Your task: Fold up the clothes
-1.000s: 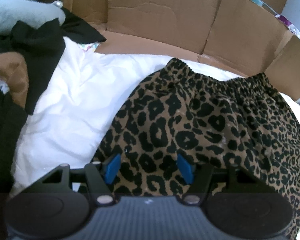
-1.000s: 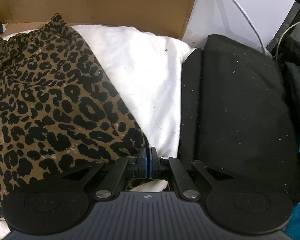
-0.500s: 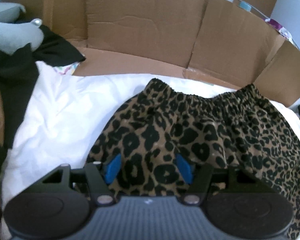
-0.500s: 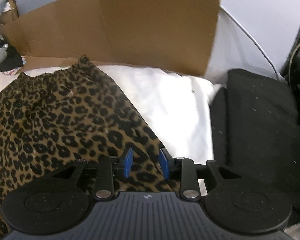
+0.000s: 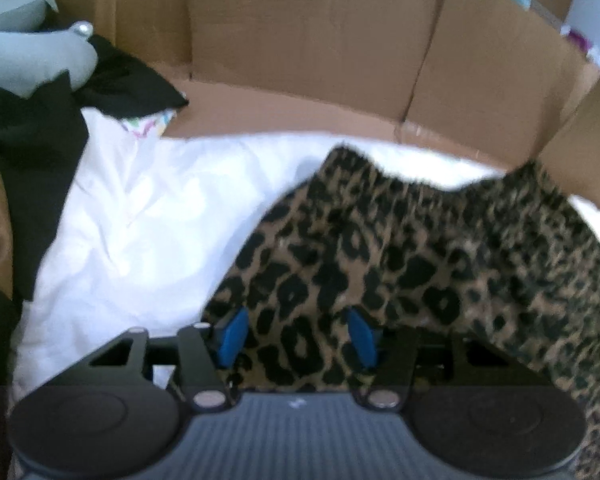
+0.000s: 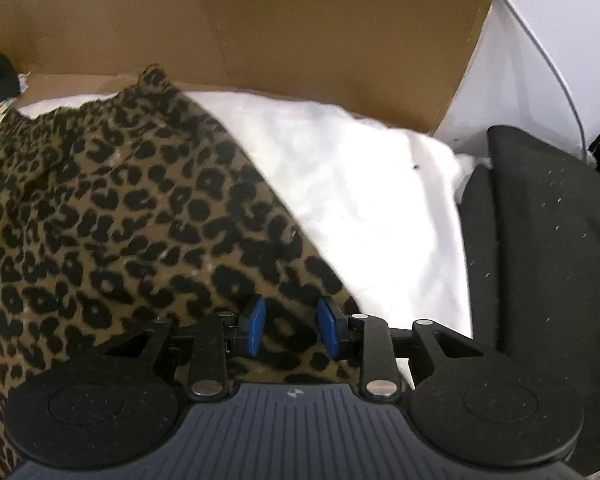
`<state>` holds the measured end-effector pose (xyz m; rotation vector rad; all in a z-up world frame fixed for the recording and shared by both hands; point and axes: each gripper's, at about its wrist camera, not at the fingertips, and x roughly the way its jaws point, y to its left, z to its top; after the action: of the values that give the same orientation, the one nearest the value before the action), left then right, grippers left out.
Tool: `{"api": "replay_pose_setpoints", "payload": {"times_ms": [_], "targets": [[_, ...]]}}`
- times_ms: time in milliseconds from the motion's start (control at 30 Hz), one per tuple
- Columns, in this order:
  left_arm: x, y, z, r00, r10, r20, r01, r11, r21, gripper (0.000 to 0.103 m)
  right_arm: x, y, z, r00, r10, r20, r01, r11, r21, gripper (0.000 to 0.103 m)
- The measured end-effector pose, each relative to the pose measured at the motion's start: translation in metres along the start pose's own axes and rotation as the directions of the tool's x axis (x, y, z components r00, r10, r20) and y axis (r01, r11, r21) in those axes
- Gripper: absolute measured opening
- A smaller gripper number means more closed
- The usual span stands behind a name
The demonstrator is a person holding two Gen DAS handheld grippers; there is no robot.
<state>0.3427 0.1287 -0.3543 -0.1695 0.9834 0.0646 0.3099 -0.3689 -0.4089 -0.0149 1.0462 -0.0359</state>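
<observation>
Now, left to right: the left gripper (image 5: 296,334) hovers wide open over the near hem of the leopard-print skirt (image 5: 400,264), which lies spread on the white sheet (image 5: 140,232). The right gripper (image 6: 290,326) is parted too, pads straddling fabric, holding nothing. For a clean fold, I'd say both should pinch matching hem corners evenly.

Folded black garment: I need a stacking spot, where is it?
In the right wrist view, the folded black garment lies at right, beside the white sheet, right of the leopard skirt.
</observation>
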Motion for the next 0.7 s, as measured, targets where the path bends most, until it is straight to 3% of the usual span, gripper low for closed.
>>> {"api": "replay_pose_setpoints", "payload": {"times_ms": [300,467,700], "targets": [[0.014,-0.009,0.028,0.998,-0.061,-0.009,0.061,0.998,0.035,0.046,-0.005,0.034,0.032,0.991,0.126,0.043,-0.121,0.987,-0.105,0.036],[0.041,-0.011,0.027,0.998,-0.034,-0.049,0.037,0.998,0.045,0.043,0.018,0.057,0.045,0.986,0.155,0.060,-0.147,0.982,-0.121,0.036],[0.046,-0.011,0.026,0.999,0.028,-0.038,-0.025,0.997,0.073,0.042,0.048,0.055,0.054,0.992,0.099,0.080,-0.091,0.991,-0.095,0.035]]}}
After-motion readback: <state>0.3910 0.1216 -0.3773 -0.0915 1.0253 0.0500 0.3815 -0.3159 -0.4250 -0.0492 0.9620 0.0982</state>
